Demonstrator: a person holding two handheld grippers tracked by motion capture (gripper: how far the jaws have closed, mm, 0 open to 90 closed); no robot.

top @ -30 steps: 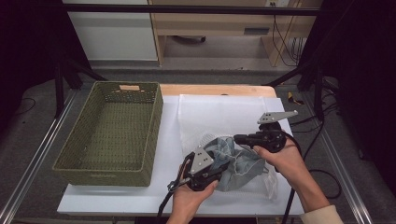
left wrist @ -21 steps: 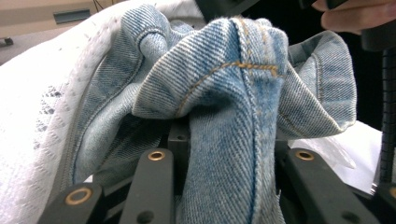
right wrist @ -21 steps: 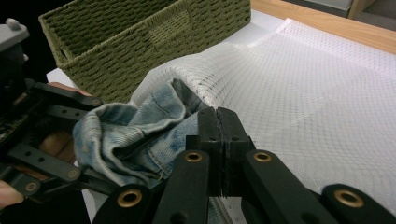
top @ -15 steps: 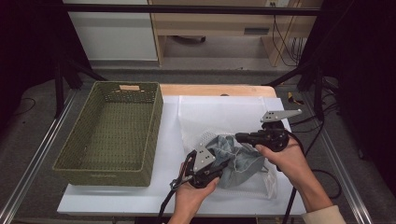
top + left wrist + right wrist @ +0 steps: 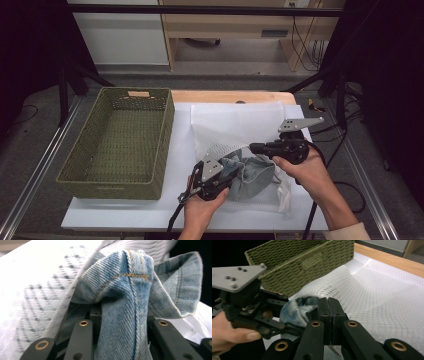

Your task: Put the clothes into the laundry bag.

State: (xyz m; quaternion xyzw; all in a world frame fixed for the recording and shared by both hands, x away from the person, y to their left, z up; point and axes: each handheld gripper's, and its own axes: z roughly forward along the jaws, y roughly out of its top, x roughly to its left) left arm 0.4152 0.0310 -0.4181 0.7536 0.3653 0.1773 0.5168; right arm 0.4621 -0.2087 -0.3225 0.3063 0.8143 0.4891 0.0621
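Denim garment (image 5: pixel 125 302) is clamped in the left tool (image 5: pixel 220 175), under white mesh bag (image 5: pixel 235 125).

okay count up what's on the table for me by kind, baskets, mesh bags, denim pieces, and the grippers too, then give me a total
Green woven basket: 1
White mesh bag: 1
Denim garment, partly in the bag's mouth: 1
Handheld grippers, left gripper and right gripper: 2
Total: 5
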